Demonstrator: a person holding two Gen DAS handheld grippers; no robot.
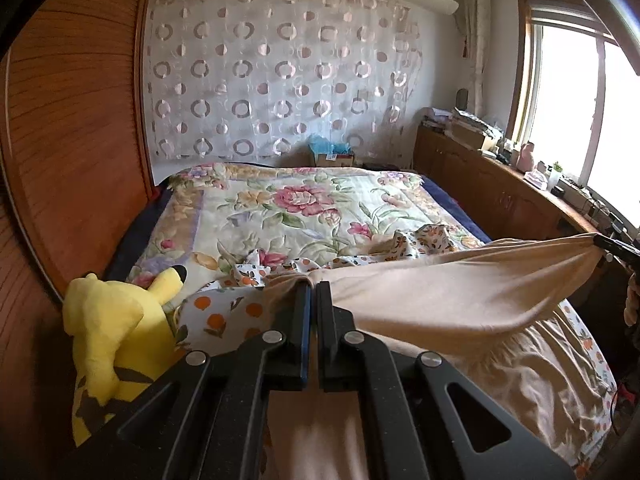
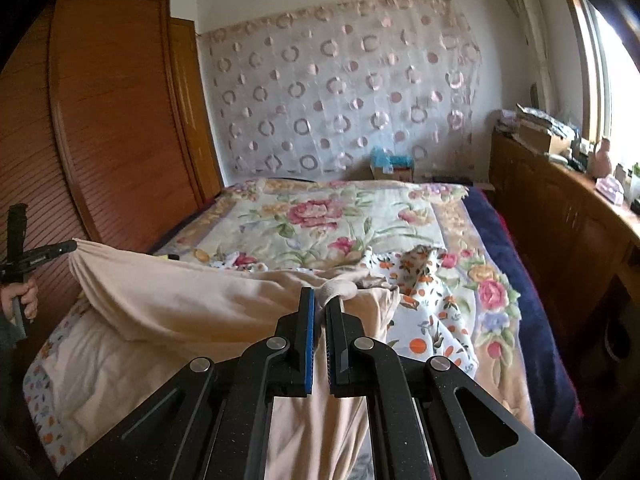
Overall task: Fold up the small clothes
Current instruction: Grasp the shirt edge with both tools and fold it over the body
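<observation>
A beige garment hangs stretched in the air between my two grippers, above the bed. My left gripper is shut on one corner of it; the fabric bunches around the fingertips. My right gripper is shut on the other corner of the beige garment. Each gripper shows at the edge of the other's view, the right one in the left wrist view and the left one in the right wrist view. The lower part of the garment droops onto the bed.
A white cloth with orange fruit print lies crumpled on the floral quilt. A yellow plush toy sits at the bed's left. A wooden wardrobe stands left, a cluttered wooden cabinet right under the window.
</observation>
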